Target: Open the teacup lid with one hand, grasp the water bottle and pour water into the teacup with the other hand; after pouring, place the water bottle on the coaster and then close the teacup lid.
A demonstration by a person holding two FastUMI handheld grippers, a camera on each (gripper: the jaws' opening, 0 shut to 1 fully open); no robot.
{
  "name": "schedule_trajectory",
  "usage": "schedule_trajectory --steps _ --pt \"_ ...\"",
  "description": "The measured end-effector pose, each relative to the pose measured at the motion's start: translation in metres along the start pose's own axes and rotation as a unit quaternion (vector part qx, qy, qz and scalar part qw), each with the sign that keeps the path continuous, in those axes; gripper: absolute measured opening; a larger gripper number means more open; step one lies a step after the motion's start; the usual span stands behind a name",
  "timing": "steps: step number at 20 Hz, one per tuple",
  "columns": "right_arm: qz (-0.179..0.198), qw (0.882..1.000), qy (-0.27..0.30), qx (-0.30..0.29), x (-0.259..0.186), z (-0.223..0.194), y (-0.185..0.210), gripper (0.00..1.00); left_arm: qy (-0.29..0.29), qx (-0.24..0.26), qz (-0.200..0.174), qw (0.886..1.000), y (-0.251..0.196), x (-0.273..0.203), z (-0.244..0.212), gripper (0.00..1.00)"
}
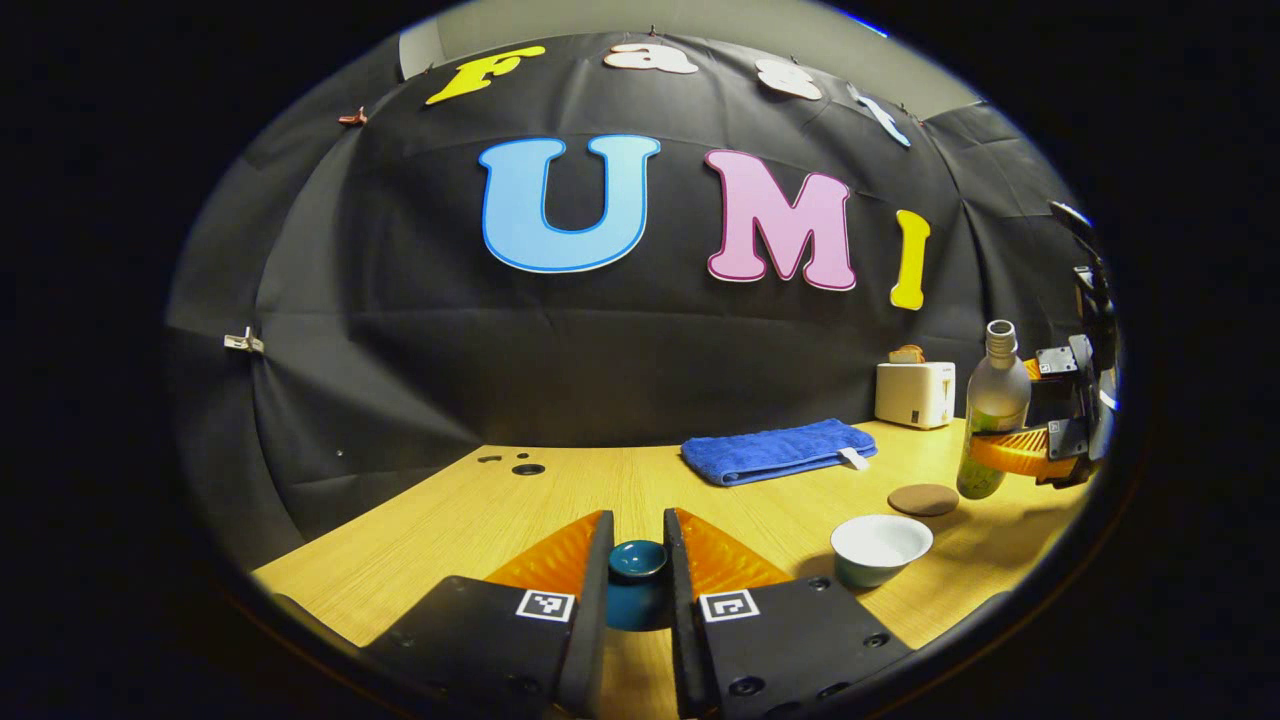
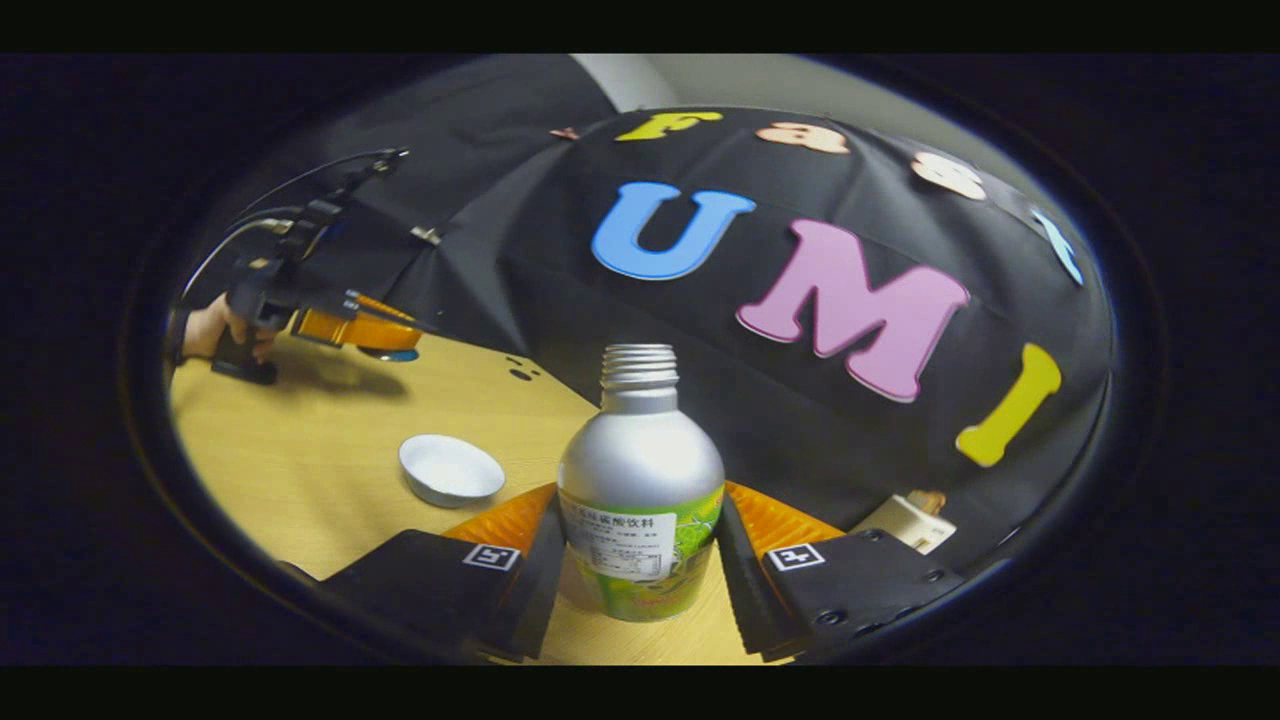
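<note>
The white-lined teacup stands uncovered on the wooden table. Its teal lid sits between the fingers of my left gripper, which is shut on it to the cup's left. From the right gripper view, the left gripper holds the lid low over the table, beyond the teacup. My right gripper is shut on the silver, green-labelled water bottle, which has no cap. That bottle leans slightly, just right of the brown coaster, with the right gripper around its lower body.
A folded blue towel lies at the back of the table. A white toaster stands in the far right corner by the cloth wall. Small dark holes mark the table's far left. A hand holds the left gripper.
</note>
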State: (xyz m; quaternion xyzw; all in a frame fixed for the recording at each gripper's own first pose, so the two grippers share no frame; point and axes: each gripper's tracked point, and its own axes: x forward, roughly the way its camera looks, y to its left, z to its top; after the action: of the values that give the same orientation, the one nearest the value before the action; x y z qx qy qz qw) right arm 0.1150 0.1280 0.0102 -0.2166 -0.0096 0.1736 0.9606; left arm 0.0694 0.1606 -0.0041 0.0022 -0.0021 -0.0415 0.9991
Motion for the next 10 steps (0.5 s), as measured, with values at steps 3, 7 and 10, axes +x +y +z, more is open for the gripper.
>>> schedule_trajectory --steps 3,7,10 --pt "0.025 0.992 -0.016 0.125 0.011 0.003 -0.003 0.74 0.0 0.0 0.0 1.0 0.0 0.0 0.0 0.31" --pt "0.009 0.979 -0.048 0.199 0.036 0.009 -0.027 0.74 0.0 0.0 0.0 1.0 0.0 0.0 -0.001 0.31" --pt "-0.009 0.976 -0.034 0.213 0.051 -0.012 -0.039 0.74 0.0 0.0 0.0 1.0 0.0 0.0 0.0 0.31"
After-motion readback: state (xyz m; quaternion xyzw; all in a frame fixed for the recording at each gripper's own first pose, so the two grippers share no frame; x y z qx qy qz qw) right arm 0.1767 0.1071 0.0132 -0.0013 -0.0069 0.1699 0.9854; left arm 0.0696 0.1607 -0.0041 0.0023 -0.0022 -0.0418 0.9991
